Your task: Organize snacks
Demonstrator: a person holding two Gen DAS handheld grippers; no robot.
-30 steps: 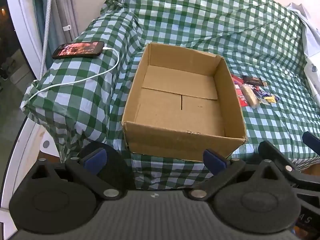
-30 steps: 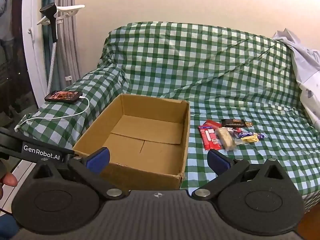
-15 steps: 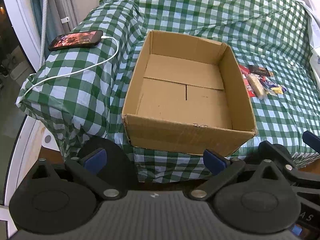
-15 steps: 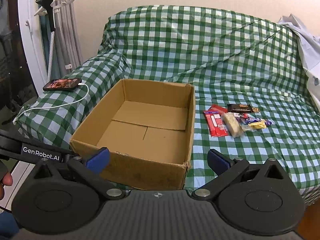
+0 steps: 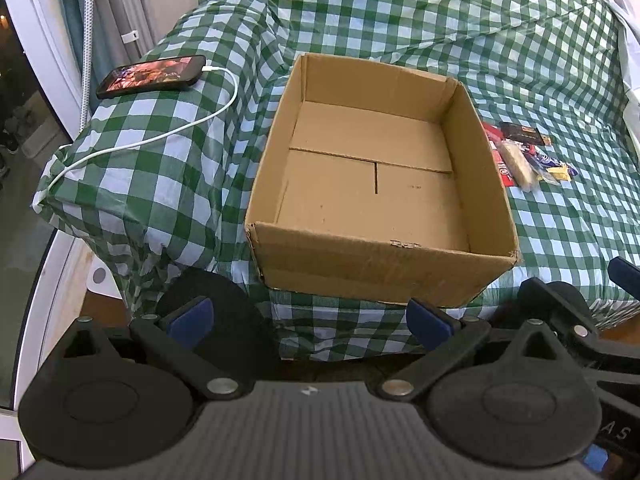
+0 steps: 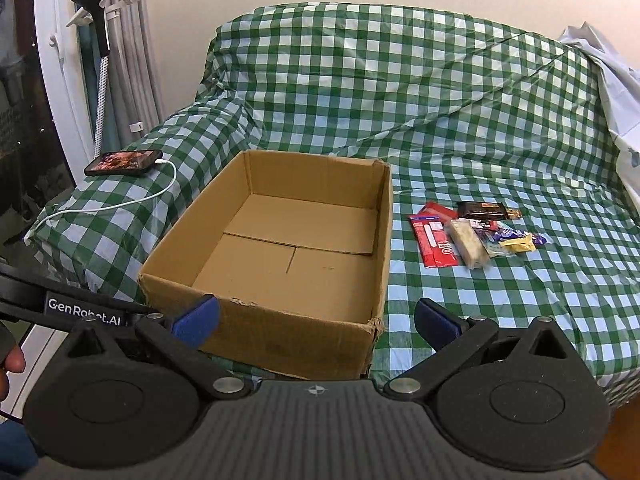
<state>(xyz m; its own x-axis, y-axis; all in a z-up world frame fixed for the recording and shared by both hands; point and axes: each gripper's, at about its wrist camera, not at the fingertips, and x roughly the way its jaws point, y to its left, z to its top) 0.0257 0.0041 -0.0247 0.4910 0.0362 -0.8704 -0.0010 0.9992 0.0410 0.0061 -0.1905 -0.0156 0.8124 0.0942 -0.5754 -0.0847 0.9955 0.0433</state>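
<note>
An open, empty cardboard box (image 5: 380,184) sits on a sofa covered in green checked cloth; it also shows in the right wrist view (image 6: 280,248). A small pile of snacks (image 6: 472,234) lies on the seat right of the box: a red packet (image 6: 434,240), a pale bar (image 6: 468,244), a dark bar (image 6: 484,210) and small wrapped sweets (image 6: 520,242). The pile shows in the left wrist view (image 5: 524,156). My left gripper (image 5: 308,316) is open and empty before the box's near wall. My right gripper (image 6: 316,320) is open and empty, near the box's front right corner.
A phone (image 6: 122,162) with a white charging cable (image 6: 132,200) lies on the sofa's left armrest. A garment steamer (image 6: 100,32) and curtains stand at the left. Pale cloth (image 6: 616,92) drapes the sofa's right end. The left gripper's arm (image 6: 60,308) crosses the lower left.
Both grippers have moved a little closer to the sofa and box. The left view now looks more steeply down into the box. Both stay open.
</note>
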